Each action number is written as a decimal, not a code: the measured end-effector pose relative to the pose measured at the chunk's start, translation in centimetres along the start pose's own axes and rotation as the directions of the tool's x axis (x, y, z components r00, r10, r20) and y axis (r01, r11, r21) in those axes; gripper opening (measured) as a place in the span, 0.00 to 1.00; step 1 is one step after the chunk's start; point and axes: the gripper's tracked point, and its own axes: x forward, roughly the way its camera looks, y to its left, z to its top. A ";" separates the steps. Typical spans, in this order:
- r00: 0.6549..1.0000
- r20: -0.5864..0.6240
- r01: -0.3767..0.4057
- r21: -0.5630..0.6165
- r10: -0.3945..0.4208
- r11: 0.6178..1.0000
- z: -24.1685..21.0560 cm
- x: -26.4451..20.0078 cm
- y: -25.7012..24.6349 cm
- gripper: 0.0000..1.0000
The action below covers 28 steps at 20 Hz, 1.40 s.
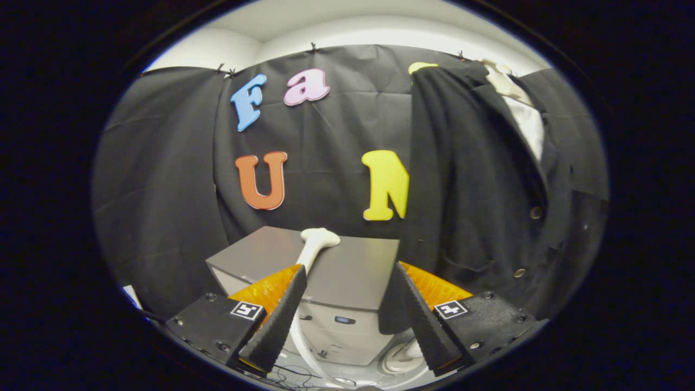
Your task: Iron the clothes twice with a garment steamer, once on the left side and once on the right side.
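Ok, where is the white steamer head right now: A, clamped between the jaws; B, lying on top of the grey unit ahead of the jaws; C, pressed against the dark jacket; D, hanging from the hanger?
B: the steamer head lies on top of the grey unit, ahead of the open gripper, whose jaws hold nothing, and apart from the dark jacket hanging beside it.
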 end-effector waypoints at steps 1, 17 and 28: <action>1.000 -0.026 -0.018 0.005 0.018 1.000 -0.3 1.8 1.0 1.00; 0.919 -0.390 -0.041 0.063 0.063 0.997 -7.6 22.7 7.7 0.85; 0.917 -0.371 -0.120 0.097 0.147 0.988 -6.3 22.8 8.9 0.40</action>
